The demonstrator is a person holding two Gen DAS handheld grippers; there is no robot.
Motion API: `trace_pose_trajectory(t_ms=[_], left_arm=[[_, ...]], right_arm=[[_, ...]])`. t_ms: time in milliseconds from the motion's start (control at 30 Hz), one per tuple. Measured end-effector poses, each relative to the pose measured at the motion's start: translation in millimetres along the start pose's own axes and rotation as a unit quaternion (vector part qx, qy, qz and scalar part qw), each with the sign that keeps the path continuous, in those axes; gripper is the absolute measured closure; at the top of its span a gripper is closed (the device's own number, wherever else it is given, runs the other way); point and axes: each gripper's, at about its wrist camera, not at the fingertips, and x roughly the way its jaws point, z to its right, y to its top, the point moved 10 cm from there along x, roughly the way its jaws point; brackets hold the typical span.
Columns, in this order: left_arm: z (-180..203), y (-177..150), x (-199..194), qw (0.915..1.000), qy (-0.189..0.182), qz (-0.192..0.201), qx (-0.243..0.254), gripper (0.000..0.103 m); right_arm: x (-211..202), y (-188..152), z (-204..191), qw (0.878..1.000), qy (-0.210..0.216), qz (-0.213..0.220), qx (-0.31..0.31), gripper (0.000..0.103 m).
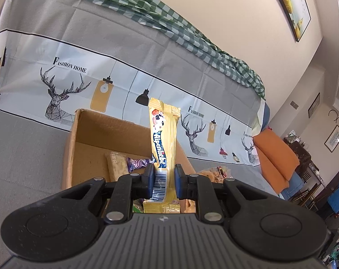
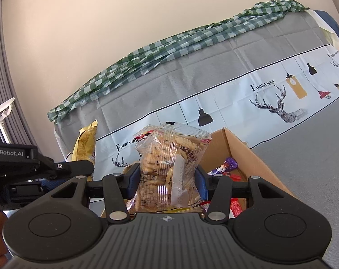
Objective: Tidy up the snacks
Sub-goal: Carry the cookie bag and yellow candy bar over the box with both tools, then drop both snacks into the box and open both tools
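Observation:
My left gripper [image 1: 164, 182] is shut on a yellow Alpenliebe candy pack [image 1: 162, 143], held upright above an open cardboard box [image 1: 80, 148]. Inside the box lie a purple wrapped candy [image 1: 137, 163] and a tan snack bar [image 1: 114, 163]. My right gripper [image 2: 167, 180] is shut on a clear bag of cookies [image 2: 169, 165], held over the same box [image 2: 241, 148], where a purple candy [image 2: 225, 167] and red packets [image 2: 235, 206] show. The left gripper [image 2: 64, 168] with its yellow pack [image 2: 85, 143] appears at the left of the right wrist view.
The box sits on a grey sofa seat [image 1: 28, 148] covered with a deer-print cloth [image 1: 57, 94]. A green checked cloth [image 2: 160, 51] lies along the sofa back. An orange cushion [image 1: 274, 154] and another snack bag [image 1: 214, 172] lie to the right.

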Motion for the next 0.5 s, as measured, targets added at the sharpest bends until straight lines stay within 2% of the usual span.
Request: trace_pose_trajectory(t_ms=[167,400,433,500], left_arm=[[-0.5,3.6,11.3,0.9996,0.027,-0.002,0.008,0.083],[0.3,1.8,23.6,0.9993,0.036,-0.009,0.009,0.082],[-1.5,3.0,23.2,0.9990,0.043,-0.006,0.007,0.077],[-6.0,6.0,20.1,0.9988,0.049,-0.002,-0.003,0.043]], right_arm=[[2.2,-1.3,2.6,1.000,-0.005,0.000,0.006,0.051],[6.5,-2.6,3.1,1.000,-0.005,-0.007,0.011,0.050],[7.5,-3.1,3.3,1.000,-0.005,-0.009,0.011,0.048],[11.9,-6.0,3.4,1.000,-0.006,-0.021,0.011,0.041]])
